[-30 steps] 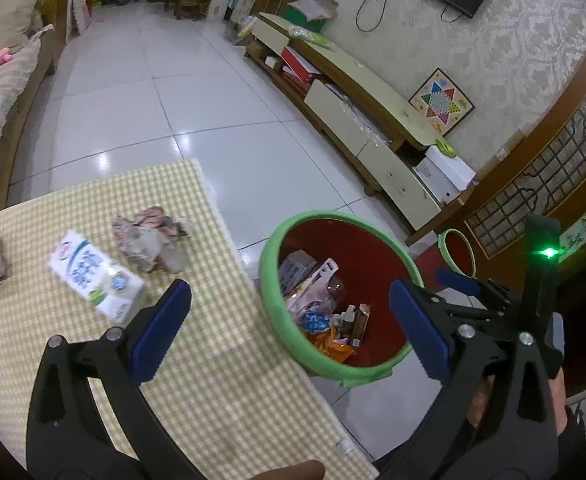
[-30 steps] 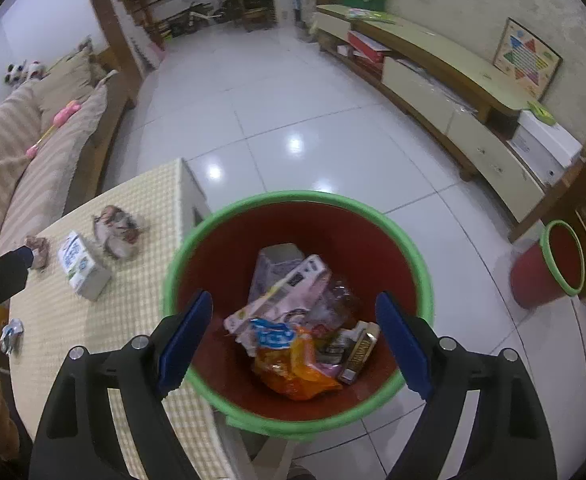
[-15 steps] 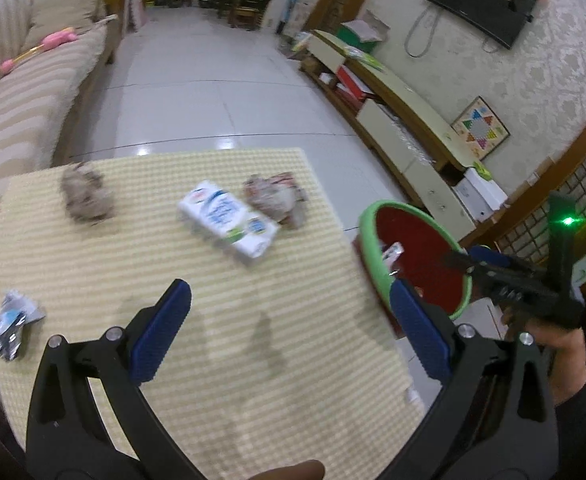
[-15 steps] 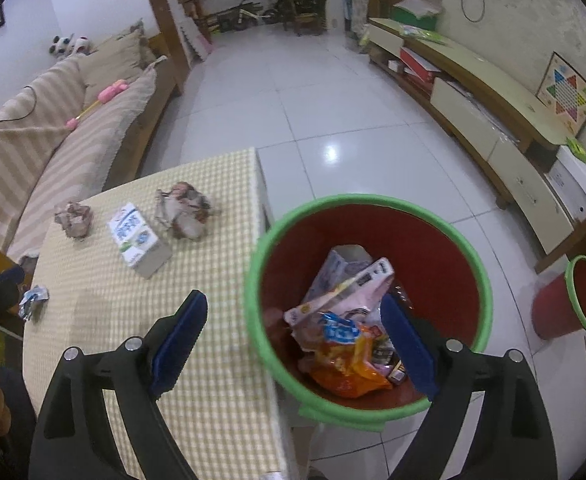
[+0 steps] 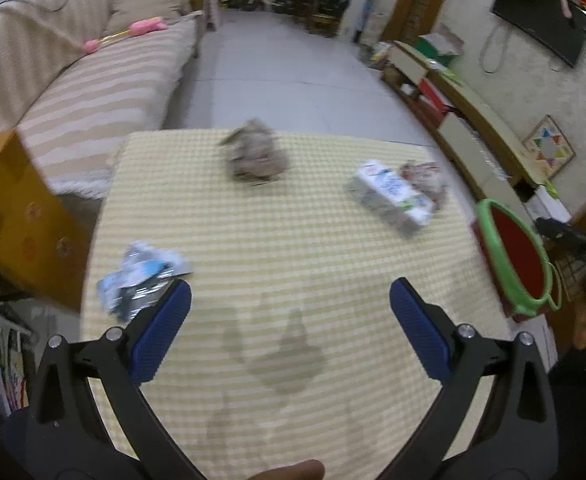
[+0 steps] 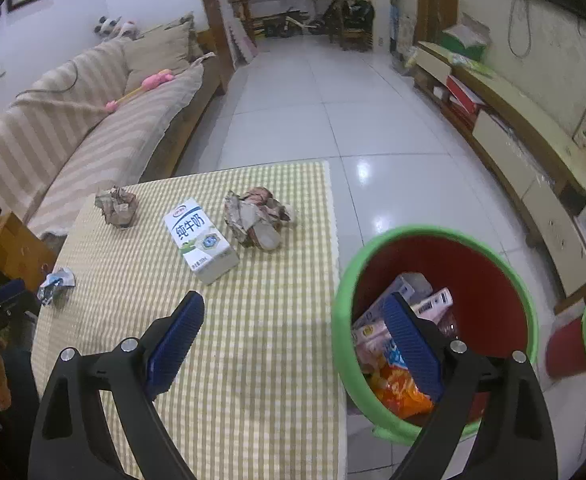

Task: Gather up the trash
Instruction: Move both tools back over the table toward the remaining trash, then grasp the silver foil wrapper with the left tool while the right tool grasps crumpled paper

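On the yellow checked tablecloth (image 6: 253,340) I see four pieces of trash. A milk carton (image 6: 201,240) lies on its side near the far right of the cloth, with a large crumpled paper wad (image 6: 257,220) just beside it on the bin side. A smaller crumpled paper ball (image 6: 117,206) sits near the far left corner, well apart from the carton. A crumpled silver-and-blue wrapper (image 6: 56,283) lies at the left edge; in the left wrist view this wrapper (image 5: 141,280) is just beyond the left finger pad (image 5: 161,334).

The red bin with a green rim (image 6: 433,236) stands on the floor against the right side of the table. It contains cartons, a barcoded box and an orange snack bag (image 6: 397,392).

My left gripper (image 5: 291,308) hangs over the near part of the cloth, jaws spread wide, nothing between them; its shadow falls on the cloth below. My right gripper (image 6: 299,328) straddles the table edge and the bin rim, one blue pad over the cloth and the other over the bin's contents. Its jaws have just been opening and now stand wide with nothing gripped.

Beyond the table I see a striped sofa (image 6: 73,132) with a pink toy (image 6: 153,80), white floor tiles, a low cabinet (image 6: 533,152) along the right wall, and a second small red bin (image 6: 581,340) at far right
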A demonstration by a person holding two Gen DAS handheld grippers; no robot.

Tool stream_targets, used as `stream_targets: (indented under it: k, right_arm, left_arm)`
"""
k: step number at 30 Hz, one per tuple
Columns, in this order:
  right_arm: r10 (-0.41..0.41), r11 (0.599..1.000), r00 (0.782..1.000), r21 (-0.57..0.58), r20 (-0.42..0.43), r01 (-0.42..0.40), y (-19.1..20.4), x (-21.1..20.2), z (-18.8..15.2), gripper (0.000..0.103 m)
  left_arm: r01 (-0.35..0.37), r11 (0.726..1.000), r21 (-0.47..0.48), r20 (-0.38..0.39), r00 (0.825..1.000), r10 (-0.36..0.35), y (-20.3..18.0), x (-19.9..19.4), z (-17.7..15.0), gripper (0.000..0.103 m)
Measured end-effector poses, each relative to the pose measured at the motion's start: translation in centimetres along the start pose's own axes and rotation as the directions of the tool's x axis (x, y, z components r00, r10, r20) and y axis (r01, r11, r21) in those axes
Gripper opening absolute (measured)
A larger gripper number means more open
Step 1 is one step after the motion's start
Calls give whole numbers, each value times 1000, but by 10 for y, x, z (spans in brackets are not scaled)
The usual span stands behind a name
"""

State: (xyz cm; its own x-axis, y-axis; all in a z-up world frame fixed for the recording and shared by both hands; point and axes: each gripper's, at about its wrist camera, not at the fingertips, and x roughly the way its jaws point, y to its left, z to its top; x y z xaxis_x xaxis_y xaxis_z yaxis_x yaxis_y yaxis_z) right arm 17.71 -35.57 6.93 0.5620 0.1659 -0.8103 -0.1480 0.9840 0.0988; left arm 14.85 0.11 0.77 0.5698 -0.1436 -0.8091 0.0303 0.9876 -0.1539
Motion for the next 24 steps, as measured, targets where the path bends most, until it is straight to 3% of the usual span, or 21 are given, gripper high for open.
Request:
stream_targets:
  k: [5,14,24]
  right_arm:
    - [-9,1000,1000,-12,-27,9,7,18,3,88]
    - [-19,999,997,-32,-72,17,19,47,6,89]
    - [-15,1000,994,-7,-112,14,23,82,17,89]
  left_arm:
    - [-93,994,-58,-38,995,90,46,14,-7,97]
    - [-188,982,-19,-108,977,185,89,44,-16,97]
    - [-190,980,-57,-142,973,180,115,71,-6,97]
